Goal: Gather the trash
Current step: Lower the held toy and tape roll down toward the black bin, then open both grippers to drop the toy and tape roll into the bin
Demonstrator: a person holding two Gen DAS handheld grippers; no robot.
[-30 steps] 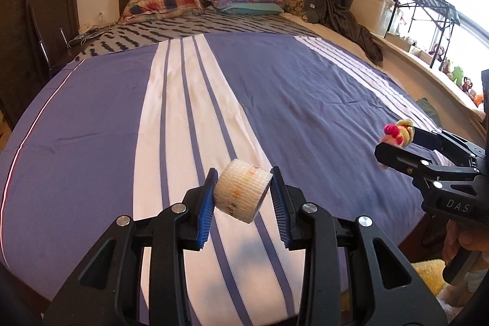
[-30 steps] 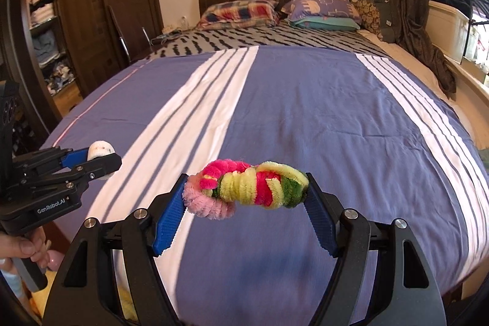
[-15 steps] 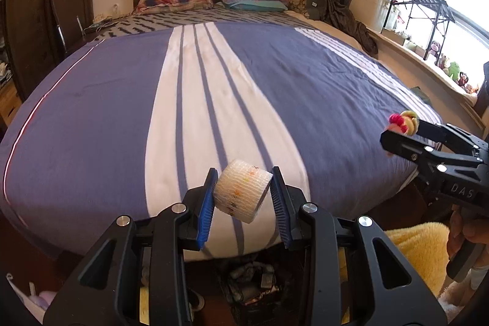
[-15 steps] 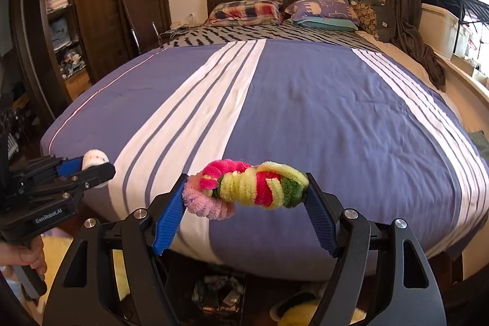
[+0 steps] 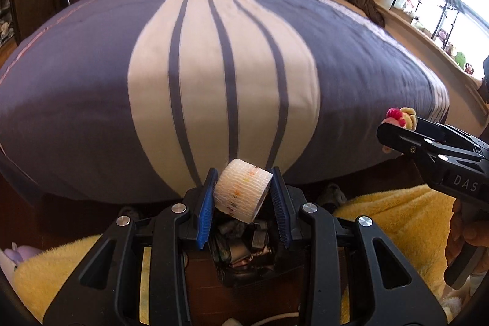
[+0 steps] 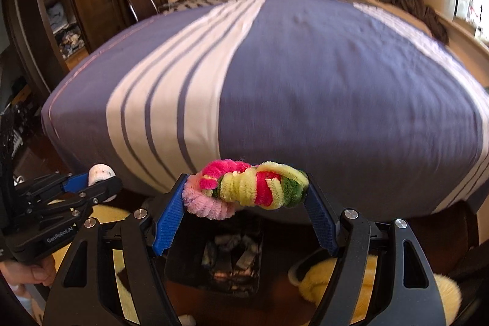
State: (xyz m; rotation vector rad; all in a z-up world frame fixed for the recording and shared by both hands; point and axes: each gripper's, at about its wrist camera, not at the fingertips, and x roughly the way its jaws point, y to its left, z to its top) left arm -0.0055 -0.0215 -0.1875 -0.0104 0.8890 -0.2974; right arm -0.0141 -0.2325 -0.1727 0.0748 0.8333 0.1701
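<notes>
Left gripper [image 5: 243,197] pinching gauze roll [image 5: 243,192], right gripper [image 6: 246,197] clamping pipe-cleaner twist [image 6: 244,187] — centre each over the bin [image 6: 214,274] mouth before releasing, one at a time.

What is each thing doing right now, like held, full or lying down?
Left gripper: shut on the roll.
Roll: held, tilted, above the bin.
Right gripper: shut on the fuzzy twist.
Fuzzy twist: held crosswise between the pads.
Bin: open, trash inside.
Bed: made, cover smooth.
</notes>
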